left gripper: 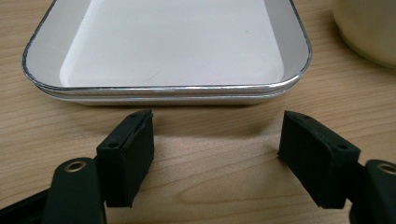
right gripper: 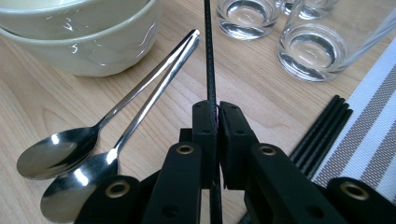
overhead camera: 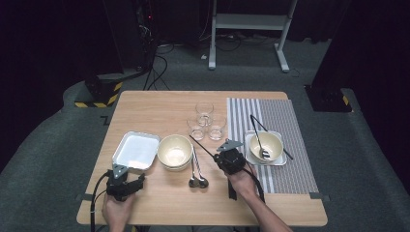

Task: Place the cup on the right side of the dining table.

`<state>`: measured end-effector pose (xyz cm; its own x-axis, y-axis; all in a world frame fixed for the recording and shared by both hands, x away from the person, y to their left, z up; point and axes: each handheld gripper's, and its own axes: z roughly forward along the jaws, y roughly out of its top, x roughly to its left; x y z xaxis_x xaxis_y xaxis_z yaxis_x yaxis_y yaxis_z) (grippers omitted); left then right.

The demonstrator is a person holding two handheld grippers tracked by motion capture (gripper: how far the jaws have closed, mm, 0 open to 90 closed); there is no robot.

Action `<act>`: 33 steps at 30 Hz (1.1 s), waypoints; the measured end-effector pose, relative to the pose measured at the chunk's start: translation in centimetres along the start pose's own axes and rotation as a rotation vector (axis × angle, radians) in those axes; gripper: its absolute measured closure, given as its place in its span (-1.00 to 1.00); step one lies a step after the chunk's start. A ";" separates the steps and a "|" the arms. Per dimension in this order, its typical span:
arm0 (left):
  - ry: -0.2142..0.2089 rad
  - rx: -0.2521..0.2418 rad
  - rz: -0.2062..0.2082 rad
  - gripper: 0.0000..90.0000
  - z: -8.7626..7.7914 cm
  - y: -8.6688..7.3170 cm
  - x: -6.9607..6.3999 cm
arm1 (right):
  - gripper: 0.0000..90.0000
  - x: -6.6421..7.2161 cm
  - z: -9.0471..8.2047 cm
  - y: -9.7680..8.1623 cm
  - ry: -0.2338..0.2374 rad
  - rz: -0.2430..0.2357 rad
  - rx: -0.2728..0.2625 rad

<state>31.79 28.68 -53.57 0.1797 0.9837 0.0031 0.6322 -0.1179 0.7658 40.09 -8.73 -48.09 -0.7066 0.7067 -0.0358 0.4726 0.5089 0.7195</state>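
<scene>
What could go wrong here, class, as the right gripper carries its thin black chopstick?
1. The right gripper pinches one chopstick low down; it may pivot or slip.
2. Its long tip points toward the glasses and could knock one.
3. More chopsticks lie beside the fingers; a swing might scatter them.

The high view looks forward and down over the whole light wooden table (overhead camera: 145, 203), while the left gripper view sits close to the white metal-rimmed rectangular tray (left gripper: 168, 91) at its top, and the right gripper view faces two steel spoons (right gripper: 93, 149), things the high view shares.
</scene>
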 end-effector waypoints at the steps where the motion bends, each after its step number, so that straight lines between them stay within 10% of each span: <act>1: 0.000 0.000 0.000 -0.41 0.0 0.0 0.0 | 0.92 -0.1 -0.2 -0.1 -0.001 -0.003 -0.002; 33: 0.005 -0.001 0.001 -0.41 0.0 0.0 -0.1 | 0.92 -2.1 -4.3 -1.9 -0.028 0.015 -0.055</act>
<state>31.81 28.59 -53.58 0.1767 0.9842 0.0072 0.6311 -0.1189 0.7665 38.42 -13.32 -46.43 -0.6844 0.7278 -0.0440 0.4524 0.4713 0.7571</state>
